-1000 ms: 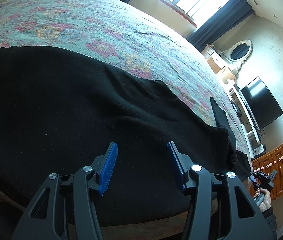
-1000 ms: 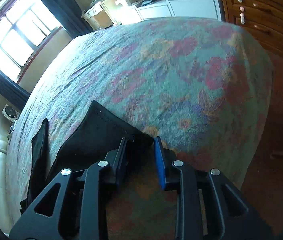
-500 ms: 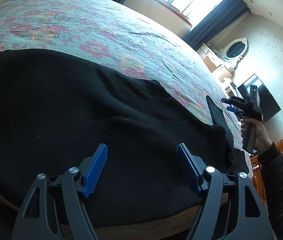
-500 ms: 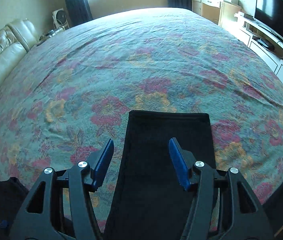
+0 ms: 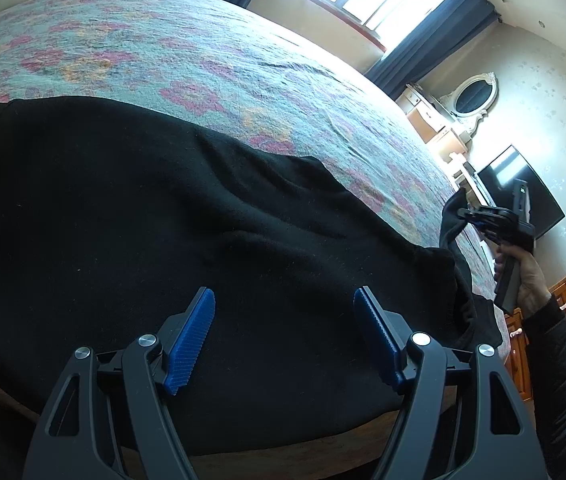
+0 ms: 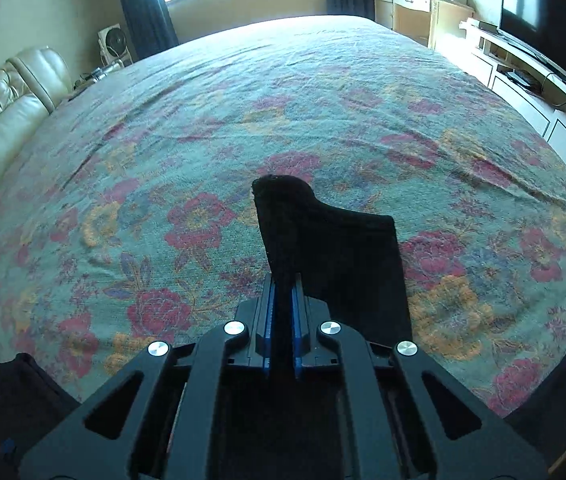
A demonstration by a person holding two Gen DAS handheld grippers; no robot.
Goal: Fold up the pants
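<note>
Black knit pants (image 5: 211,240) lie spread across the near edge of the bed (image 5: 203,52), one broad panel flat under the left wrist view and the leg end running off to the right. No finished fold shows yet; judged from this, the task is at its start, with the first fold only being set up.

Right tool (image 6: 281,312): blades together, clamped on a pinch of the leg cuff, which stands up in a dark peak above the floral bedspread (image 6: 163,160). In the left view the same tool (image 5: 479,216) holds that cuff raised off the bed, the person's right hand (image 5: 523,280) wrapped round its handle.

Left tool (image 5: 285,336): blades wide apart, hovering above the flat panel, gripping nothing.

Left to do, by my reading: carry the cuff over toward the waist, lay it down, smooth it, then fold again.

Against half a second ago: the right tool was open then, blades straddling the flat leg end; now it has closed and the cloth is lifted. The left tool has spread a little wider and otherwise barely moved.

Beyond the bed: a bright window with dark curtains (image 5: 423,48), a television (image 6: 543,8) on a white unit, a cream leather sofa (image 6: 7,104).
</note>
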